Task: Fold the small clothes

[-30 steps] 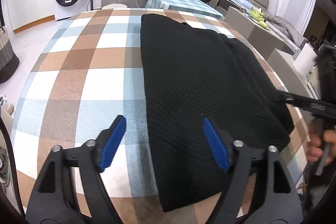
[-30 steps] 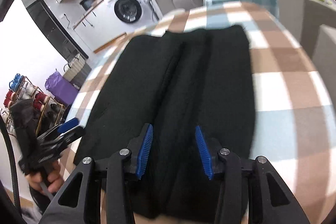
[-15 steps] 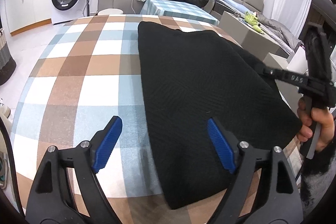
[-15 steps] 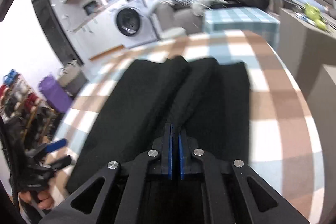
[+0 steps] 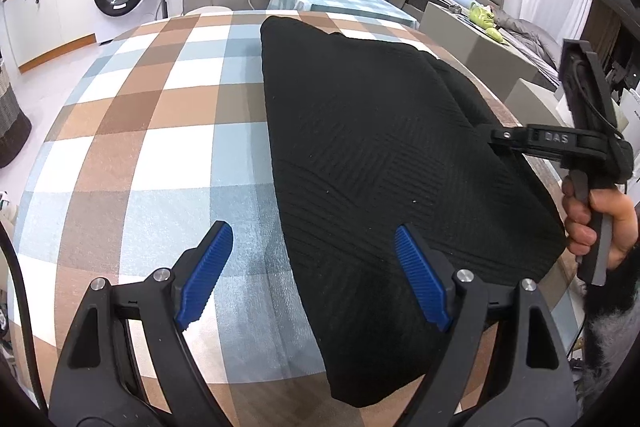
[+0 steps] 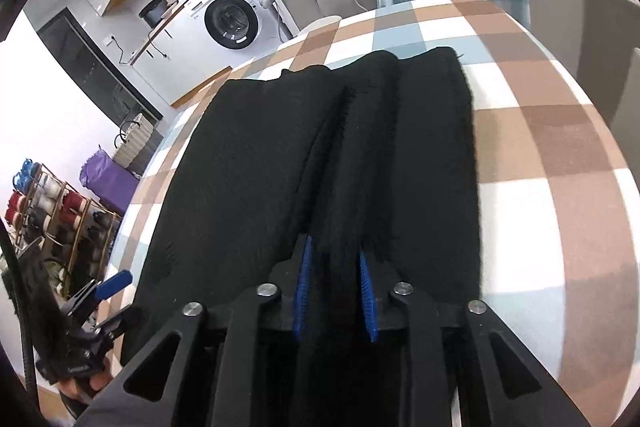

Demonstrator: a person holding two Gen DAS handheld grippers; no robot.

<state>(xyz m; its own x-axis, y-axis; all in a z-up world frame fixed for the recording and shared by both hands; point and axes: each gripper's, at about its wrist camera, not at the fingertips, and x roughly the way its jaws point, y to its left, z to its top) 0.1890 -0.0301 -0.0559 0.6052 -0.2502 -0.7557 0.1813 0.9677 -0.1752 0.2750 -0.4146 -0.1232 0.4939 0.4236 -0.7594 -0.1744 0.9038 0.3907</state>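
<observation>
The left gripper (image 5: 310, 277) hovers wide open over the black sweater (image 5: 384, 155), whose fold the right gripper (image 6: 335, 293) pinches on the bench (image 5: 160, 131).

A black ribbed knit garment (image 5: 384, 155) lies lengthwise on the table, side edges folded inward.

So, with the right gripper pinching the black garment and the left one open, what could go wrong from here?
1. The right gripper pinches only a narrow ridge of the black garment, so the knit might slip out or bunch if lifted.
2. The left gripper is open and holds nothing, so pulling could drag the whole garment across the checked tablecloth.
3. The garment's near corner lies close to the table edge and might slide off.
</observation>
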